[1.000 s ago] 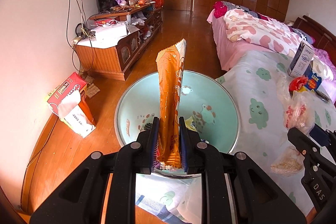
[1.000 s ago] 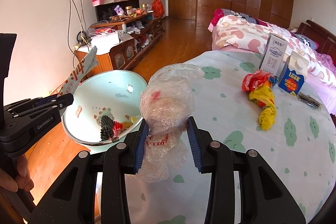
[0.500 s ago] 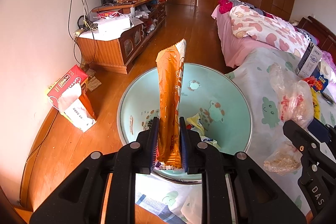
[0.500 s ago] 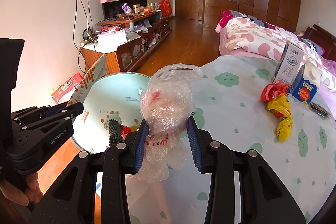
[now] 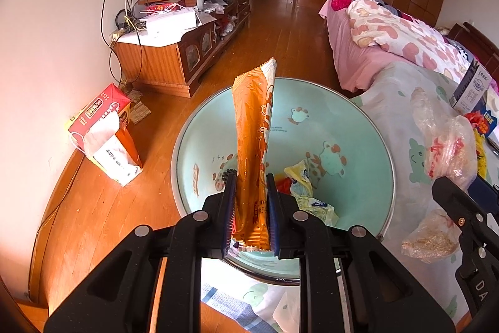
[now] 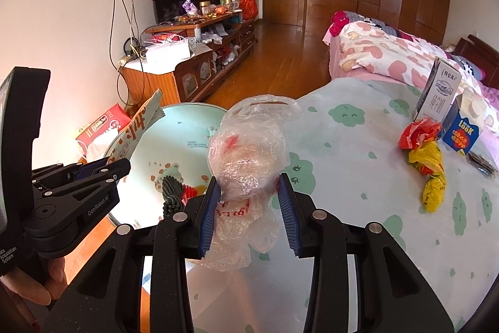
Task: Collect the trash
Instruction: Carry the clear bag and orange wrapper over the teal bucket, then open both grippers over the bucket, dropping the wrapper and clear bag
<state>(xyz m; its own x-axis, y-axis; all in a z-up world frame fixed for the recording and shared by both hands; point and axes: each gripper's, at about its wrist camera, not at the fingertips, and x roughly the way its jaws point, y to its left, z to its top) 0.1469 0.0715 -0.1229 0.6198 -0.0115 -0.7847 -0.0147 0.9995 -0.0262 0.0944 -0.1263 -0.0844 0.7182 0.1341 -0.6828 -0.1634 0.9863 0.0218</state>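
Left hand-held gripper (image 5: 251, 209) is clamped on an orange wrapper (image 5: 254, 142), long axis standing upright out of the jaws, its top at frame centre. Directly beyond and below it sits the teal basin (image 5: 343, 127), filling the middle of the left wrist view, with crumpled trash (image 5: 304, 188) already in the bottom. So the wrapper hangs over the basin's near half, and letting go looks like the next move; the near rim lies just under the fingers, so a drop too close in could catch the edge. Right hand-held gripper (image 6: 249, 208) is clamped on a clear plastic bag (image 6: 249, 158), bunched and bulging above the jaws. In the right wrist view the basin (image 6: 187, 127) lies to the left of that bag, with the left gripper in between at lower left, so the left one is nearer and likely goes first. The right needs to swing left over the rim. Bed (image 6: 358, 152) fills the right side, still carrying a red-yellow bag (image 6: 427, 158), a blue box (image 6: 461, 136) and a carton (image 6: 441, 92) at the upper right. Open floor lies beyond the basin.
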